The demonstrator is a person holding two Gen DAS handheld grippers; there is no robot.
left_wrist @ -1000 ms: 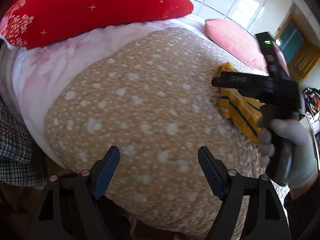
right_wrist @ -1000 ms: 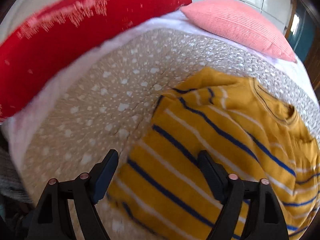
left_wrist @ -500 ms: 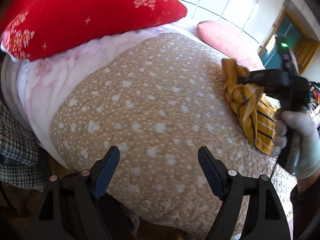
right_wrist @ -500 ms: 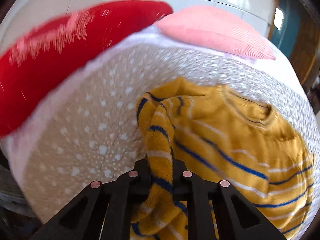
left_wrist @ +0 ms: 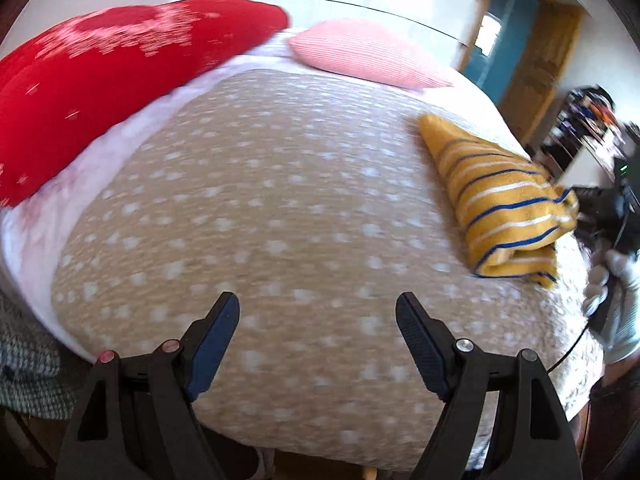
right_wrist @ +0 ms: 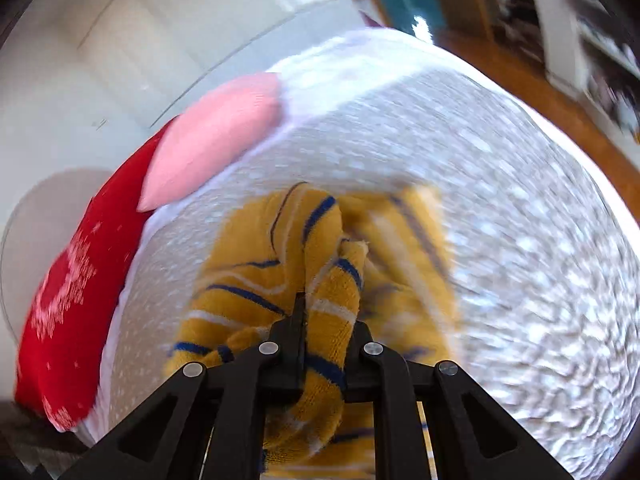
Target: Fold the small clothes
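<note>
A small yellow sweater (left_wrist: 500,204) with blue and white stripes lies folded over on the tan dotted quilt (left_wrist: 280,208), at the right in the left wrist view. My right gripper (right_wrist: 326,320) is shut on a bunched edge of the sweater (right_wrist: 332,292); the rest of it lies on the quilt beyond. The right gripper also shows at the far right edge of the left wrist view (left_wrist: 580,216), held by a gloved hand. My left gripper (left_wrist: 318,332) is open and empty over the quilt's near part, well left of the sweater.
A red pillow (left_wrist: 112,76) with white snowflakes and a pink pillow (left_wrist: 360,56) lie at the head of the bed. A doorway (left_wrist: 508,40) and cluttered shelves (left_wrist: 584,120) stand beyond the bed's right side. A checked cloth (left_wrist: 24,376) hangs at the lower left.
My right gripper shut on the sweater's edge, lifted it and carried it over to the right, folding the sweater onto itself. My left gripper stayed open; its view swung right.
</note>
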